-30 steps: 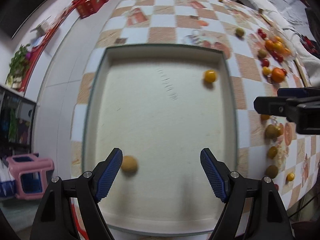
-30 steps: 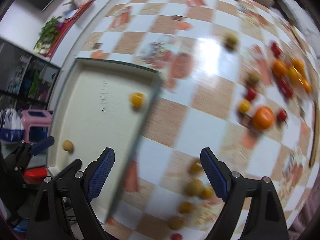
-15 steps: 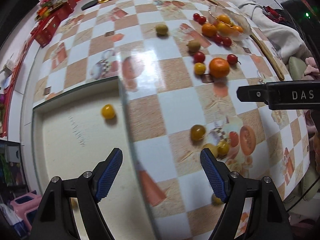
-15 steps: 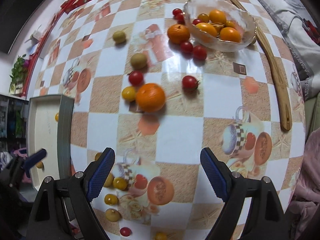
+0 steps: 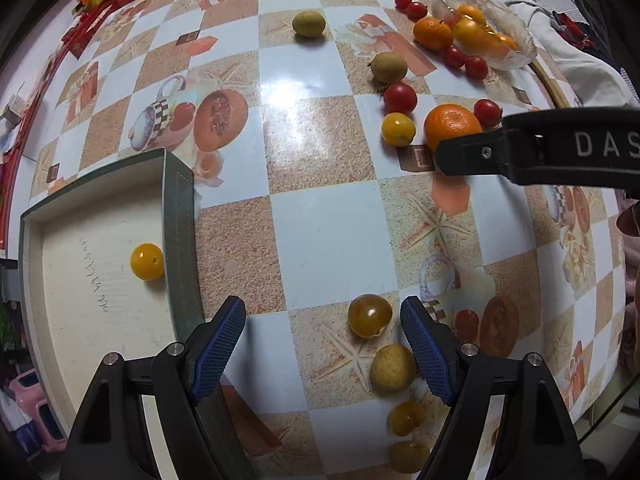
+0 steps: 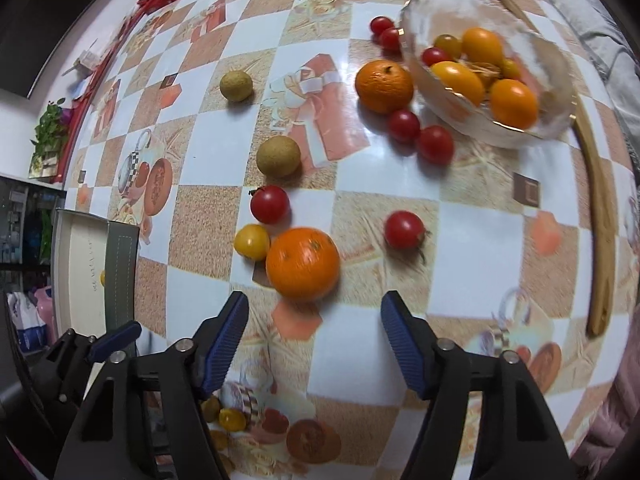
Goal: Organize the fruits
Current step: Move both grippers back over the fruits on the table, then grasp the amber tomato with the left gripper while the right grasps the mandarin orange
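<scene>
Left wrist view: the desk (image 5: 332, 240), covered in a checkered cloth printed with cups and fruit, fills nearly the whole frame. At lower left sits a shallow box (image 5: 178, 236) with a dark green rim and a pale floor; one yellow tomato (image 5: 147, 261) lies inside it against the right wall. The left gripper (image 5: 323, 344) points down at the cloth in the lower middle, jaws wide apart with nothing pressed between the pads; an amber tomato (image 5: 369, 315) lies just inside its right pad and a pale round fruit (image 5: 392, 367) just below that. From the right edge a black arm of the right gripper (image 5: 472, 155) reaches in, covering part of a large orange (image 5: 450, 124).

Right wrist view: a glass bowl (image 6: 556, 92) at upper right holds several orange and yellow fruits. A long wooden stick (image 6: 598, 216) runs down the right side. The right gripper (image 6: 314, 340) hangs at lower centre; its jaws have just been closing but stand apart, with only cloth between them, and the large orange (image 6: 303, 262) lies just above the gap. A second orange (image 6: 383, 86) lies beside the bowl. Two brownish round fruits (image 6: 278, 157) lie at upper middle, and red cherry tomatoes (image 6: 404, 229) are scattered around the oranges.
</scene>
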`<state>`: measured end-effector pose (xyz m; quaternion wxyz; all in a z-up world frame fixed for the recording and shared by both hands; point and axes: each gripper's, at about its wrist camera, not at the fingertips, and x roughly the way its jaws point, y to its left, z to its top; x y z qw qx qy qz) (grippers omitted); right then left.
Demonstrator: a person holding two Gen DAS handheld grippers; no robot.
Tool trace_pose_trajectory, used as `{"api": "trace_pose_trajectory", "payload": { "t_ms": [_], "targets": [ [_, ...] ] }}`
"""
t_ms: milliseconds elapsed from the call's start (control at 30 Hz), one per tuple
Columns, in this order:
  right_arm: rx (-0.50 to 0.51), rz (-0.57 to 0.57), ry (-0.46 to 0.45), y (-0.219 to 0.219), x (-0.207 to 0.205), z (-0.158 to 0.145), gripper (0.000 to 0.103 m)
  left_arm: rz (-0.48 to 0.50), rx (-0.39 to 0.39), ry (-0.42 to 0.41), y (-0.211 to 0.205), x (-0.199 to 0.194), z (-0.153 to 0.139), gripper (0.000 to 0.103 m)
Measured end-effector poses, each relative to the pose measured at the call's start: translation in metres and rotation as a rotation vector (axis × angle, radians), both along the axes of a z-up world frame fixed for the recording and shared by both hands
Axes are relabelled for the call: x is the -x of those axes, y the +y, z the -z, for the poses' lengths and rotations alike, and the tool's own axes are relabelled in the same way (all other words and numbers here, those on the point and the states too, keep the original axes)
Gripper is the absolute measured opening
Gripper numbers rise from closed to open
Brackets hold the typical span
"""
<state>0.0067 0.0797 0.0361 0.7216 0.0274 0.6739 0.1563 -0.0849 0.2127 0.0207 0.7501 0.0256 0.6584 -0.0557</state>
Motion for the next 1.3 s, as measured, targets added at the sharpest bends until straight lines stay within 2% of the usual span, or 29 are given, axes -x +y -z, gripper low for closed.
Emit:
{"api": "trace_pose_trajectory", "payload": {
  "t_ms": [67, 167, 267, 333, 367, 400, 433, 500, 567, 633, 767, 1000, 1167, 1300],
  "targets": [
    [-0.005, -0.001, 0.003, 0.003, -0.004, 0.005, 0.067, -0.012, 0.002, 0.007, 0.000, -0.001, 0.003, 0.080],
    [-0.006, -0.004, -0.007, 0.006, -0.008, 0.007, 0.067, -0.017, -0.003, 0.027, -0.001, 0.001, 0.007, 0.068],
    [-0.001, -0.017, -0.014, 0.012, -0.011, 0.007, 0.066, -0.003, -0.025, 0.028, -0.010, 0.005, 0.009, 0.068],
    [0.016, -0.021, -0.025, 0.013, -0.012, 0.007, 0.058, -0.012, -0.022, 0.031, -0.013, 0.006, 0.009, 0.067],
    [0.027, -0.023, -0.033, 0.014, -0.012, 0.007, 0.046, -0.020, -0.026, 0.029, -0.014, 0.006, 0.009, 0.063],
    [0.023, -0.023, -0.033, 0.014, -0.012, 0.007, 0.042, -0.023, -0.023, 0.026, -0.014, 0.006, 0.008, 0.059],
    [0.022, -0.020, -0.033, 0.015, -0.012, 0.007, 0.042, -0.024, -0.019, 0.023, -0.014, 0.004, 0.007, 0.056],
    [0.017, -0.016, -0.039, 0.014, -0.012, 0.007, 0.042, -0.007, 0.009, 0.009, -0.020, 0.006, 0.003, 0.036],
    [0.008, -0.011, -0.046, 0.012, -0.010, 0.005, 0.042, 0.018, 0.040, 0.007, -0.024, 0.007, 0.000, 0.023],
    [-0.007, -0.008, -0.045, 0.009, -0.007, 0.002, 0.042, 0.027, 0.034, 0.000, -0.026, 0.008, -0.002, 0.023],
    [-0.024, 0.011, -0.057, -0.001, 0.003, -0.008, 0.042, -0.002, 0.083, 0.000, -0.017, 0.011, -0.009, 0.023],
    [-0.037, 0.015, -0.056, -0.012, 0.029, -0.020, 0.042, -0.030, 0.112, -0.048, 0.005, 0.021, -0.037, 0.023],
    [-0.045, 0.006, -0.059, -0.006, 0.045, -0.030, 0.042, -0.050, 0.113, -0.075, 0.022, 0.032, -0.054, 0.023],
    [-0.047, -0.014, -0.068, 0.001, 0.053, -0.038, 0.042, -0.073, 0.103, -0.084, 0.045, 0.035, -0.055, 0.023]
  ]
}}
